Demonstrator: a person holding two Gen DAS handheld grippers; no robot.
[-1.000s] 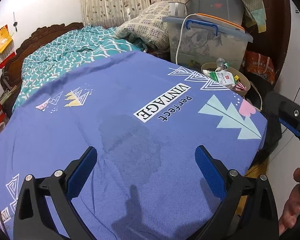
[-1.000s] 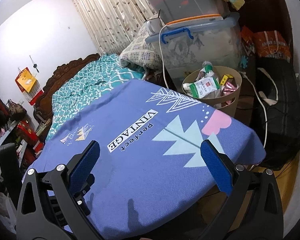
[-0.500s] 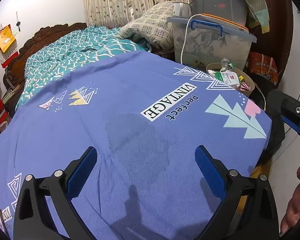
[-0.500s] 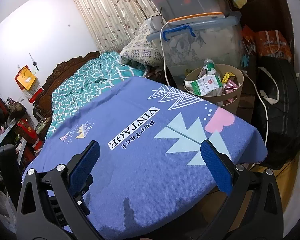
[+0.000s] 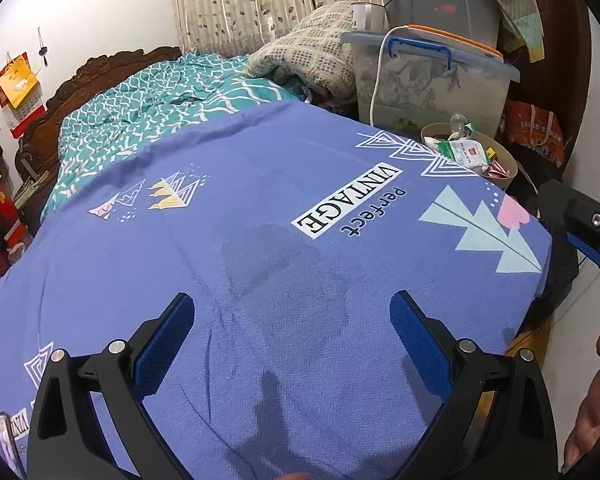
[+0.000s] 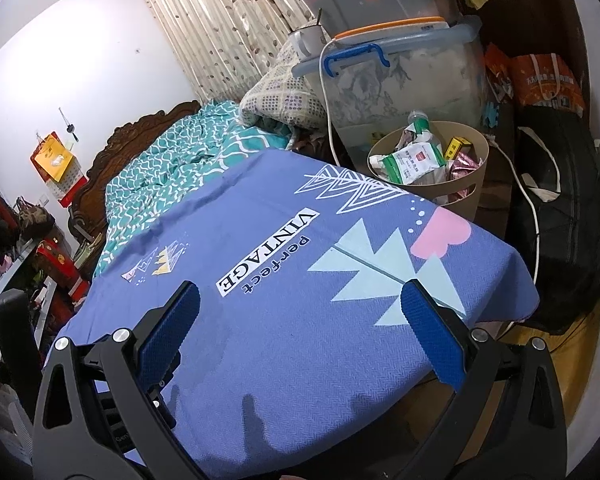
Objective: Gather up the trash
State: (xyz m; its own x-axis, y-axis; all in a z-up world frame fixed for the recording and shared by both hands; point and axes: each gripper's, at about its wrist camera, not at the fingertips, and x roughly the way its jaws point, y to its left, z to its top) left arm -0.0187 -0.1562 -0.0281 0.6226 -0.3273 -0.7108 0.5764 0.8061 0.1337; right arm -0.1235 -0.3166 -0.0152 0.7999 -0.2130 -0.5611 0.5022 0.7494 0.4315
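1. Left wrist view: the left gripper (image 5: 292, 336) hangs over the near part of a table draped in a blue cloth (image 5: 260, 240), its jaws wide apart with nothing between the blue pads.
2. A darker patch (image 5: 284, 280) marks the cloth just ahead of those pads, near the printed "perfect VINTAGE" label (image 5: 348, 206).
3. The right gripper's black arm (image 5: 584, 228) shows at the right edge of this view, just off the table's right edge, and part of a hand (image 5: 592, 400) shows at the lower right.
4. Right wrist view: the right gripper (image 6: 300, 336) is held above the near right part of the table, jaws spread wide and holding nothing.
5. The trash sits in a round beige bin (image 6: 474, 184) just beyond the far right corner of the table: a green-and-white packet (image 6: 412, 162), a clear bottle with a green cap (image 6: 420, 122), a yellow box (image 6: 456, 146) and pink foil wrappers (image 6: 462, 162).
6. Behind the bin stands a clear storage box with a blue handle (image 6: 404, 80), with a white cable (image 6: 326, 92) hanging down its front.
7. A bed with teal bedding (image 6: 172, 164) lies past the table's far edge.
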